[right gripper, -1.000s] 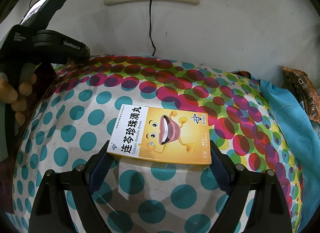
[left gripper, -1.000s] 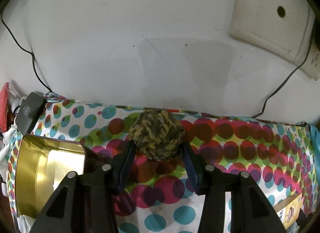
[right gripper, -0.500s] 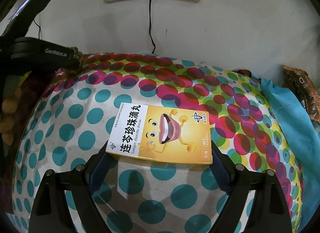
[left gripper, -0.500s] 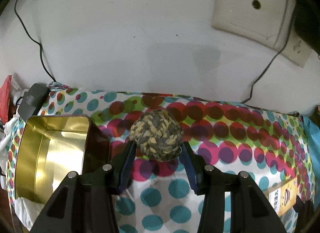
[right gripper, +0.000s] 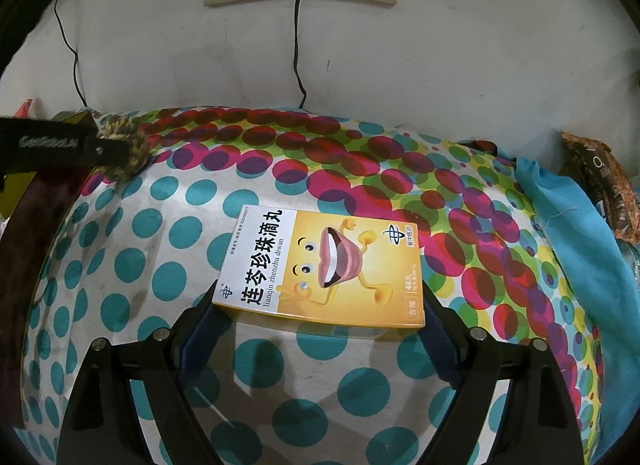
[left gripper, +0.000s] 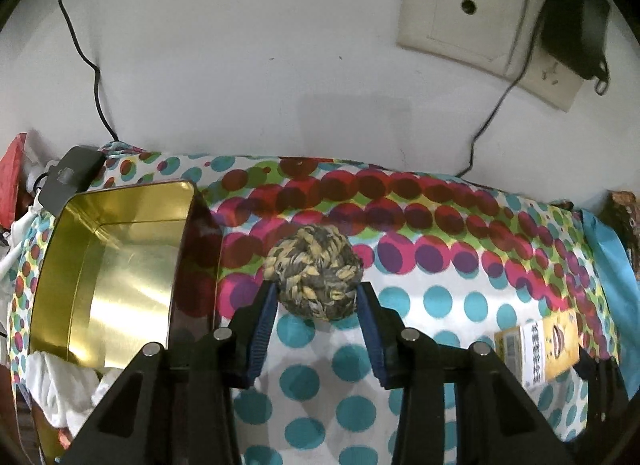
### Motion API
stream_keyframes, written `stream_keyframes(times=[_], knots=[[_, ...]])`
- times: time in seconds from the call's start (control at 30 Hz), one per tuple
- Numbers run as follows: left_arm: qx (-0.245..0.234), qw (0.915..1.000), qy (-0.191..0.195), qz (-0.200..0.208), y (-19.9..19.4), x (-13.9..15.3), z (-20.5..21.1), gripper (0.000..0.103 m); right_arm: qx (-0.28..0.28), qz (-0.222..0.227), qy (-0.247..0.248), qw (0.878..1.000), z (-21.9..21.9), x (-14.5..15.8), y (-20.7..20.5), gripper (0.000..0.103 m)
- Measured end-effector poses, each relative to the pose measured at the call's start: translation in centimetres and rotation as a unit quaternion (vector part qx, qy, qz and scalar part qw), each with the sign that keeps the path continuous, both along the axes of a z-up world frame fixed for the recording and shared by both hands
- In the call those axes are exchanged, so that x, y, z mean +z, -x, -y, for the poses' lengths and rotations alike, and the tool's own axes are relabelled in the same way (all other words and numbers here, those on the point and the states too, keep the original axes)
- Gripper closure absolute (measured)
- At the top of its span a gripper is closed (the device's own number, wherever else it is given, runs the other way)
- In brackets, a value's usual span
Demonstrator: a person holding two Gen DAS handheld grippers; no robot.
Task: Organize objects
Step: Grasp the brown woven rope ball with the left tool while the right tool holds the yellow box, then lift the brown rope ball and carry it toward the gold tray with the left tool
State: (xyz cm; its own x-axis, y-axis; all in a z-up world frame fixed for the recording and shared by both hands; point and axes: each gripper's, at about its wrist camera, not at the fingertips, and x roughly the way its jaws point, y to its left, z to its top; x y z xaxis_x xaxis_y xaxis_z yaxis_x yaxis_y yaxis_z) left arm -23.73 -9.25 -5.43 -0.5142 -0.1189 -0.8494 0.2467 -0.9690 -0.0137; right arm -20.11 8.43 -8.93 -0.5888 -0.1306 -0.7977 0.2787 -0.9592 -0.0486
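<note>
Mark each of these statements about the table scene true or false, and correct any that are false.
1. The left hand-held gripper is closed on the woven ball. True; its jaws have just been closing.
2. The gold tin already holds the ball. False: the visible part of its inside is bare.
3. The yellow medicine box lies flat between the fingers of the right hand-held gripper. True.
4. The tablecloth is plain white. False: it is covered in coloured dots.
5. The tin sits to the right of the ball in the left wrist view. False: to the left.
</note>
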Motion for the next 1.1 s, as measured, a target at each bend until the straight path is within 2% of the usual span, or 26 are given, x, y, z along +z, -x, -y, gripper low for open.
stream_keyframes(times=[0.07, 0.2, 0.33, 0.43, 0.5, 0.57, 0.67, 0.87, 1.1], knots=[[-0.007, 1.0000, 0.003, 0.000, -0.2, 0.0, 0.1, 0.068, 0.000, -0.001, -0.001, 1.000, 0.0, 0.1, 0.0, 0.017], [-0.020, 0.9998, -0.009, -0.001, -0.8, -0.1, 0.0, 0.089, 0.000, 0.000, 0.000, 1.000, 0.0, 0.1, 0.0, 0.017], [-0.028, 0.9994, -0.019, 0.006, -1.3, -0.3, -0.2, 0.089, 0.000, 0.001, 0.001, 1.000, 0.1, 0.0, 0.1, 0.017], [-0.024, 0.9984, -0.046, 0.019, -1.2, -0.9, 0.4, 0.077, 0.000, 0.000, 0.000, 1.000, 0.1, 0.0, 0.1, 0.017], [-0.023, 0.9984, -0.045, 0.024, -0.8, -1.1, 0.6, 0.063, 0.000, 0.001, 0.001, 1.000, 0.1, 0.0, 0.1, 0.017], [-0.021, 0.9985, -0.045, 0.024, -0.6, -1.2, 0.6, 0.056, 0.000, 0.002, 0.002, 1.000, 0.1, 0.0, 0.0, 0.017], [-0.013, 0.9985, -0.048, 0.024, 0.0, -1.2, 0.8, 0.056, 0.000, 0.001, 0.000, 1.000, 0.1, 0.0, 0.0, 0.016], [0.001, 0.9981, -0.055, 0.027, 1.8, -1.6, 0.8, 0.049, 0.000, 0.002, 0.002, 1.000, 0.0, 0.1, 0.0, 0.016], [0.015, 0.9977, -0.062, 0.024, 3.2, -1.5, 0.6, 0.047, -0.001, 0.003, 0.003, 1.000, 0.0, 0.0, 0.0, 0.016]])
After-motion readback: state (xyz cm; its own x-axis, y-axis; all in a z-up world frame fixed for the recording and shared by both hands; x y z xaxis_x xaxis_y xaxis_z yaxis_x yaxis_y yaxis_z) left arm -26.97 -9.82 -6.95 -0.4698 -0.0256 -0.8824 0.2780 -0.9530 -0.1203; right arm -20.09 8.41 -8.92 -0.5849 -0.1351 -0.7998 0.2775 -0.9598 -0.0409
